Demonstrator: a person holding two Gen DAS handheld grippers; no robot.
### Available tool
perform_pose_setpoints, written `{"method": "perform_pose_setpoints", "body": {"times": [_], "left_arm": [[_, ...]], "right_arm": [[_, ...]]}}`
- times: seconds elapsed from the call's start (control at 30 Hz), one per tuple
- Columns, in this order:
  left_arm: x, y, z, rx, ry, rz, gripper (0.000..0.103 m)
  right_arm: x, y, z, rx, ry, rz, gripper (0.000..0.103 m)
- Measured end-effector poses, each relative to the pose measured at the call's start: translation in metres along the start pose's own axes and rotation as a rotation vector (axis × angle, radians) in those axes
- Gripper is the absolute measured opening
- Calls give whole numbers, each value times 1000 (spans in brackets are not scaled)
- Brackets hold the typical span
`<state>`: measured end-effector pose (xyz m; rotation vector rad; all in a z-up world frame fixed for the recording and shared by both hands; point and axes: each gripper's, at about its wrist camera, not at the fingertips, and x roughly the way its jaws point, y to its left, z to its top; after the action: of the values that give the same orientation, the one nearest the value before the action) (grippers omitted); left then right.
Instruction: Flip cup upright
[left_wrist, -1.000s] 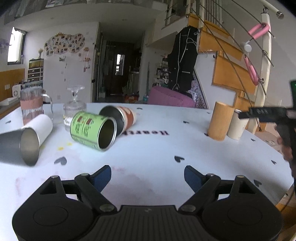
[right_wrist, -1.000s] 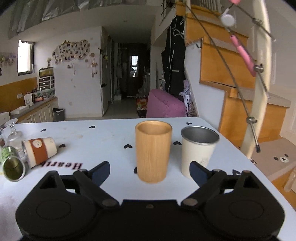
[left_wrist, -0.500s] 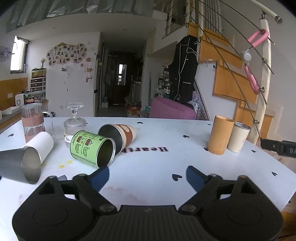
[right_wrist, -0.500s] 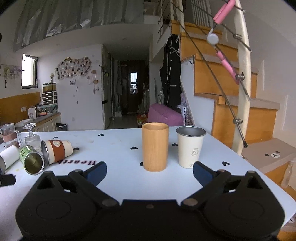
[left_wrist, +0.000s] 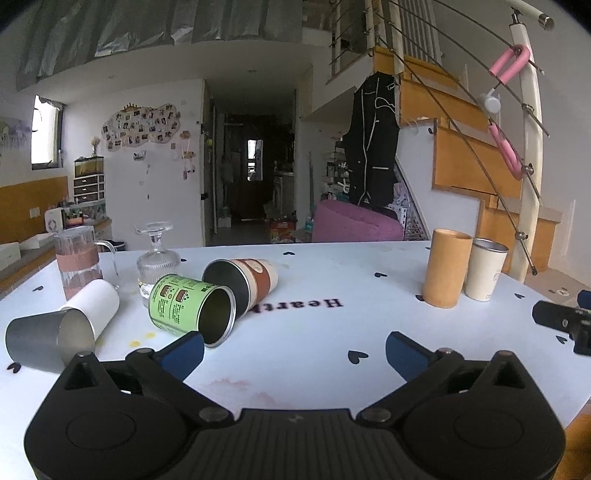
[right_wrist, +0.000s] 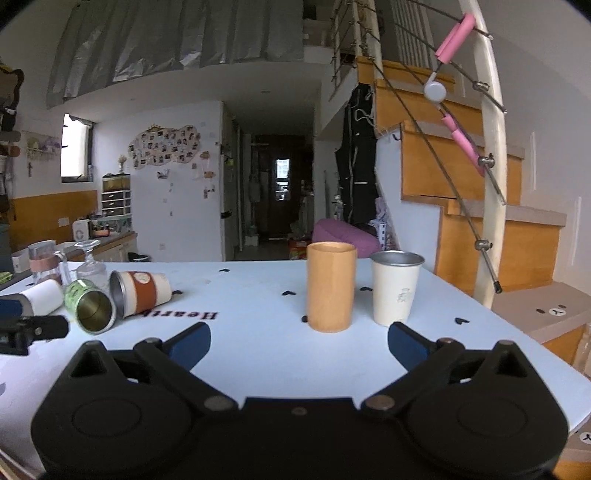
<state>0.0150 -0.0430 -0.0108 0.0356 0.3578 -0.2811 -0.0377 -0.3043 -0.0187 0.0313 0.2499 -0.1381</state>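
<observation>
Cups lie tipped; green can (left_wrist: 190, 309) is nearest the spread, empty left gripper (left_wrist: 294, 350): pinch mid-body, rotate. Right gripper (right_wrist: 299, 348) also spread, idle.

Toppled green cup (left_wrist: 186, 309) beyond spread fingers (left_wrist: 184, 353)

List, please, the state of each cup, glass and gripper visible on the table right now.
green cup: on its side
brown-banded cup: on its side
white cup: on its side
grey steel cup: on its side
wooden cup: upright
cream cup: upright
stemmed glass: upside down
glass mug: upright
left gripper: open, empty
right gripper: open, empty
</observation>
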Motion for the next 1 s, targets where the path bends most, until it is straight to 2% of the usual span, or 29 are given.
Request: {"method": "perform_pose_setpoints", "body": {"times": [1.0], "left_arm": [[-5,-8,-4,19,-4,27,103]], "right_arm": [[-3,8,-3,-15,9,-1,103]]}}
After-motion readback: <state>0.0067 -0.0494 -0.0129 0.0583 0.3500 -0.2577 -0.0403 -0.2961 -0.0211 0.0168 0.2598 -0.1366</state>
